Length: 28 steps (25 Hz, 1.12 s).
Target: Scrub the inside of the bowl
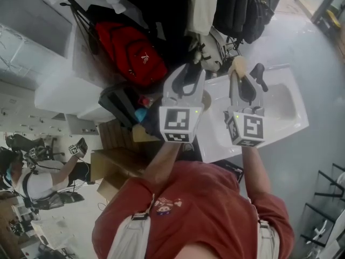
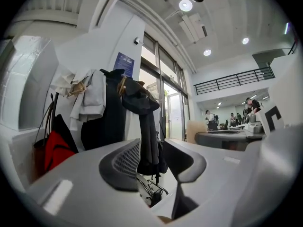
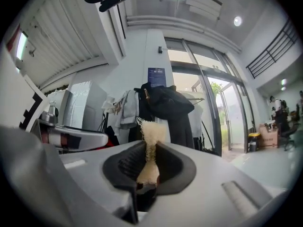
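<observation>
By sink (image 1: 285, 108), both held up level. Right hand-held gripper (image 3: 150, 167) pinched tan scrubber (image 3: 149, 148). Left hand-held gripper (image 2: 152, 161) was wide, empty. No bowl seen; scrubbing likely not going on now.

Hanging dark coats (image 2: 142, 122) and a red fabric backpack (image 1: 129, 53) blocked the way ahead; bare grey floor (image 1: 312, 161) lay open beside the white rectangular basin (image 1: 285, 107).

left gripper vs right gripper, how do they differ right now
The left gripper has its jaws apart, while the right gripper has its jaws closed. The left gripper holds nothing between them, whereas the right gripper pinches a beige scrub pad. Both point level towards the hanging coats.
</observation>
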Tool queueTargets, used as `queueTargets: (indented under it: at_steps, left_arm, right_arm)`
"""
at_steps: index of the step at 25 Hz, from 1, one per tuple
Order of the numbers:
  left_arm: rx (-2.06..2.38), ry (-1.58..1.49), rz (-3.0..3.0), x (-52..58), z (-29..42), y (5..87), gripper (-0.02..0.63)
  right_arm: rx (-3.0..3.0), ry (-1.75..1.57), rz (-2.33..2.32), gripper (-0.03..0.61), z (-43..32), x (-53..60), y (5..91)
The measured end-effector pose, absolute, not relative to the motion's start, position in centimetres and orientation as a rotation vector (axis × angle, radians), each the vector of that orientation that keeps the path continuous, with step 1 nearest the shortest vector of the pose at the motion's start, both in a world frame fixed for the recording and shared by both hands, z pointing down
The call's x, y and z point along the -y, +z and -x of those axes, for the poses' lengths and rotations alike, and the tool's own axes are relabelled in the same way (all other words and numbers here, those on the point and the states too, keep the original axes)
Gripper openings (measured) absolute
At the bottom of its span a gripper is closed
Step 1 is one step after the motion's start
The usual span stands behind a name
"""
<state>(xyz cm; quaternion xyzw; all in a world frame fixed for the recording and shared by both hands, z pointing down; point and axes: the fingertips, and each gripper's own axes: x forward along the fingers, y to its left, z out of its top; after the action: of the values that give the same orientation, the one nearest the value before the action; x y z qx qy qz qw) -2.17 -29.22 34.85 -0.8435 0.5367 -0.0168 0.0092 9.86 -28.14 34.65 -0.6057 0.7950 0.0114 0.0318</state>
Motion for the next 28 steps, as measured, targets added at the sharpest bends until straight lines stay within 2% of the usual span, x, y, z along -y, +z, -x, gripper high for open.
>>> queueTargets:
  at_steps: [18, 28]
  left_arm:
    - [-1.617, -0.018, 2.618, 28.4, 1.9, 34.4, 0.01]
    - [-1.606, -0.029, 2.662, 28.3, 1.5, 35.7, 0.007]
  right_arm:
    - [-2.51, 0.13, 1.844, 0.049, -7.7, 27.2, 34.5]
    - [-2.517, 0.129, 1.846, 0.049, -7.6, 27.1, 34.6]
